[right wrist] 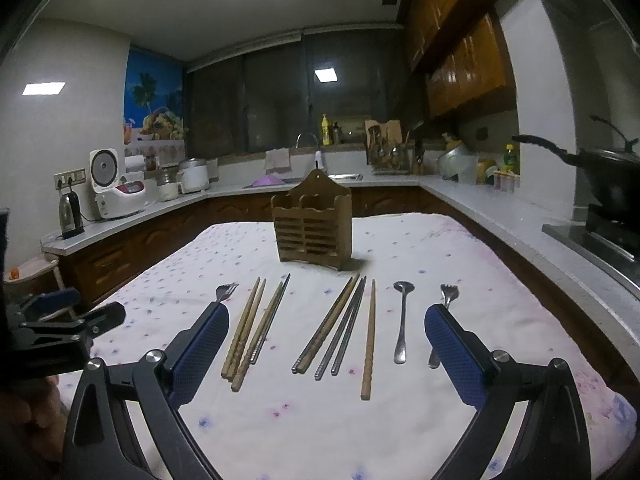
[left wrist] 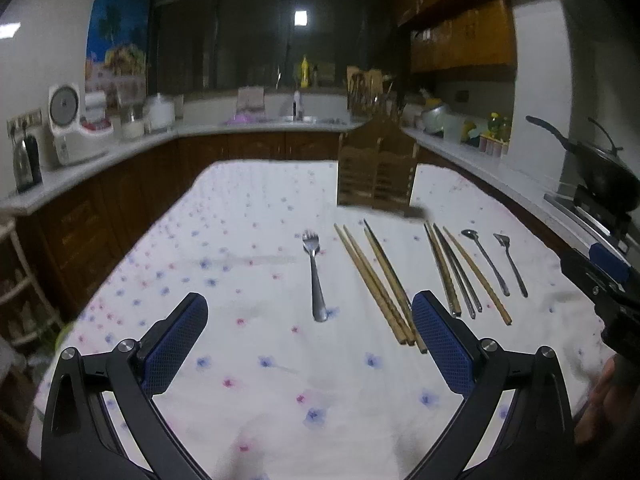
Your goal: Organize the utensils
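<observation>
Nothing is sorted yet: forks, chopsticks [right wrist: 332,326] and a spoon [right wrist: 401,320] lie in a row on the tabletop [right wrist: 320,432], the wooden holder [right wrist: 313,226] at twelve o'clock beyond. Both the left gripper [left wrist: 310,320] and right gripper [right wrist: 326,330] hover with fingers released and empty. Next, I'd judge, comes lowering onto one utensil.

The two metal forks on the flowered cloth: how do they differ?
The larger steel fork lies alone at the left end of the row; the smaller steel fork lies at the right end, beside the small metal spoon. The larger has a broader head and thicker handle. Both lie flat, tines toward the wooden utensil holder.
</observation>
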A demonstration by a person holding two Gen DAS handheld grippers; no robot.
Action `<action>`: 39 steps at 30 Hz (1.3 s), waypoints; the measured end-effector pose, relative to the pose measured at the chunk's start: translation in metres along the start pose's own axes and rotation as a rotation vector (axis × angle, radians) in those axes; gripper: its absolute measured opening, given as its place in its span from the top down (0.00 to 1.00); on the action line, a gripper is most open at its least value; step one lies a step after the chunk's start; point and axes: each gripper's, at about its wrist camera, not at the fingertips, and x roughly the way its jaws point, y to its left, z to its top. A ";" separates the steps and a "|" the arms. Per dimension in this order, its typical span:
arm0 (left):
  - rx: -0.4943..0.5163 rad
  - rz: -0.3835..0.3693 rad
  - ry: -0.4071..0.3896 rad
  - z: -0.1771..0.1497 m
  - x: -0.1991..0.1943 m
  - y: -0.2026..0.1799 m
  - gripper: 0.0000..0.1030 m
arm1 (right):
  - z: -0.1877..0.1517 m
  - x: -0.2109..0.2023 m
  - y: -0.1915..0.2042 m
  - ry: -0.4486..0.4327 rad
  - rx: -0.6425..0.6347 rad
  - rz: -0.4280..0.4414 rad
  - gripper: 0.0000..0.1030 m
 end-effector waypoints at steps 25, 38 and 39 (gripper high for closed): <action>-0.006 -0.110 0.318 0.085 0.162 0.000 0.19 | 0.050 0.155 -0.068 0.349 0.175 0.045 0.61; 0.076 -0.113 0.464 0.108 0.257 -0.021 0.44 | 0.033 0.245 -0.092 0.541 0.185 0.034 0.78; 0.086 -0.115 0.471 0.109 0.262 -0.024 0.46 | 0.032 0.249 -0.092 0.550 0.183 0.036 0.78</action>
